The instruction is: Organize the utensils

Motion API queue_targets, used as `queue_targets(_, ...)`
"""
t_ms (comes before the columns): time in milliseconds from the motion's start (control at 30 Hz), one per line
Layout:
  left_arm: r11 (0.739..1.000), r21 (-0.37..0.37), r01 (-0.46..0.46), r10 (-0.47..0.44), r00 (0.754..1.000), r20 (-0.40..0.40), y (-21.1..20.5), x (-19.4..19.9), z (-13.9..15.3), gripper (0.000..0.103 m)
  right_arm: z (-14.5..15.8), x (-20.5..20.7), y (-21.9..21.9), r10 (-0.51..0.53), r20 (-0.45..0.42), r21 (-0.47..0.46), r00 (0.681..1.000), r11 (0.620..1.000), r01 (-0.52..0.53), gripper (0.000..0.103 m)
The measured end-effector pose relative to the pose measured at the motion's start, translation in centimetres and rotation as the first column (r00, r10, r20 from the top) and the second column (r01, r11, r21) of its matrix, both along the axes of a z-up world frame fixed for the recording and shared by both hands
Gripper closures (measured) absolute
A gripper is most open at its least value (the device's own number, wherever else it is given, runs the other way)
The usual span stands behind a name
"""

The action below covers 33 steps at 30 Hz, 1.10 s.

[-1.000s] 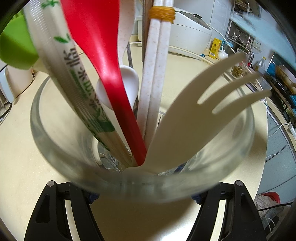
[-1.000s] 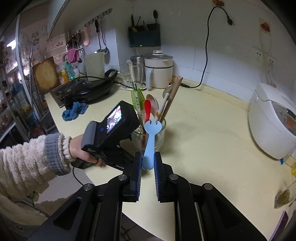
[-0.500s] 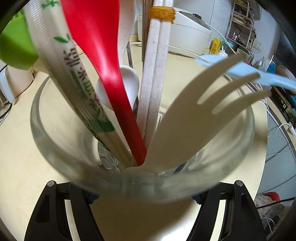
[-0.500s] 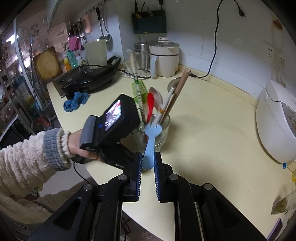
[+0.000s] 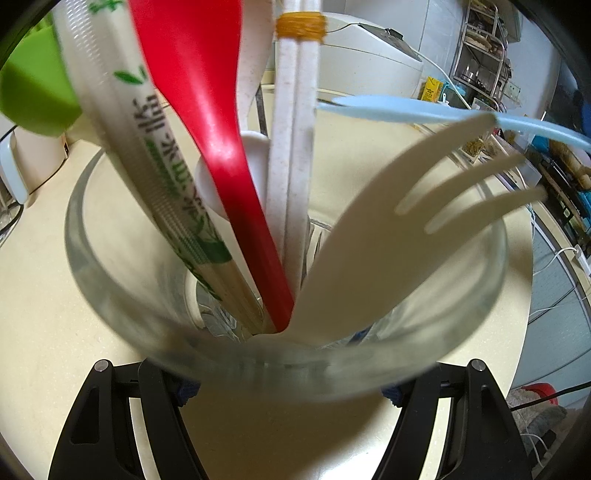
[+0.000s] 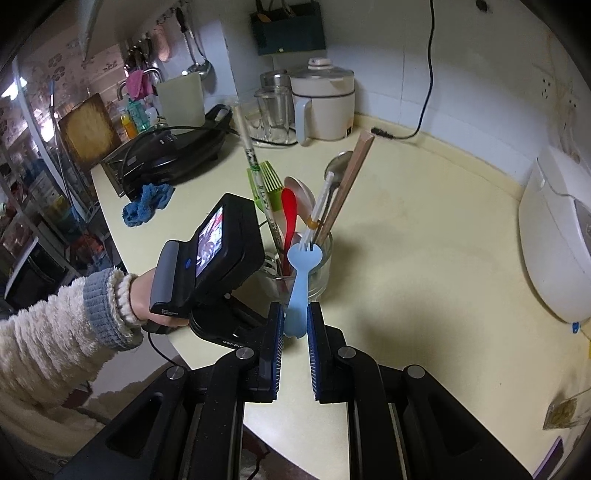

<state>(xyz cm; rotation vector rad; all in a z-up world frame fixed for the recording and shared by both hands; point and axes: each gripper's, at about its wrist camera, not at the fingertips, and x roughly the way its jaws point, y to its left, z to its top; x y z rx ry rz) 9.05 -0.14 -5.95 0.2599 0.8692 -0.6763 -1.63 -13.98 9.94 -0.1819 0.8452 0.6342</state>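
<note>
Left gripper (image 5: pixel 288 387) is clamping the glass jar (image 5: pixel 110 266) of utensils on the counter (image 6: pixel 424 258). Right gripper (image 6: pixel 295 328) is pinching the blue fork (image 6: pixel 299 280) by its handle, tines just above the jar's rim.

Pale yellow countertop (image 6: pixel 424 266), curved front edge. White rice cooker (image 6: pixel 554 236) at right, near the wall. White electric kettle (image 6: pixel 325 107) at the back, clear blender jug (image 6: pixel 275 110) just beside it. Black electric griddle (image 6: pixel 173 155) at left (lid closed), crumpled blue cloth (image 6: pixel 147 203) in front of it. Dark wall-mounted holder (image 6: pixel 288 27) above. Black power cord (image 6: pixel 424 74) hanging down the tiled wall.
</note>
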Motion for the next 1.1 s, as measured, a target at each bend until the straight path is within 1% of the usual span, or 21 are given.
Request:
queue_targets(100, 1.000, -0.002, 0.000, 0.000, 1.000, -0.002, 0.0, 0.0, 0.0, 0.026, 0.4, 0.4, 0.3, 0.001, -0.029, -0.018, 1.000, 1.000, -0.001, 0.090)
queue_targets(233, 1.000, 0.002, 0.000, 0.000, 1.000, 0.001, -0.1, -0.1, 0.0, 0.026, 0.9, 1.2, 0.9, 0.020, -0.092, -0.044, 0.996, 0.999, -0.024, 0.090)
queue_targets(400, 1.000, 0.004, 0.000, 0.000, 1.000, 0.001, -0.2, -0.2, 0.1, 0.026, 1.6, 2.3, 1.7, 0.030, -0.114, -0.092, 0.993, 0.995, -0.040, 0.090)
queue_targets(567, 1.000, 0.006, 0.000, 0.000, 1.000, 0.002, -0.3, -0.2, 0.1, 0.026, 1.9, 3.4, 2.6, 0.049, -0.175, -0.096, 0.983, 0.993, -0.067, 0.090)
queue_targets(633, 1.000, 0.006, 0.001, -0.001, 1.000, 0.001, -0.3, -0.2, 0.1, 0.026, 2.1, 3.9, 3.0, 0.054, -0.192, -0.117, 0.980, 0.990, -0.078, 0.090)
queue_targets(833, 1.000, 0.001, 0.001, -0.001, 1.000, -0.001, -0.3, -0.1, 0.1, 0.026, 3.0, 5.0, 4.4, 0.062, -0.209, -0.176, 0.976, 0.979, -0.100, 0.090)
queue_targets(1100, 1.000, -0.003, 0.000, 0.000, 1.000, -0.003, -0.1, -0.1, 0.1, 0.026, 2.4, 7.0, 6.4, 0.064, -0.252, -0.255, 0.966, 0.958, -0.130, 0.090)
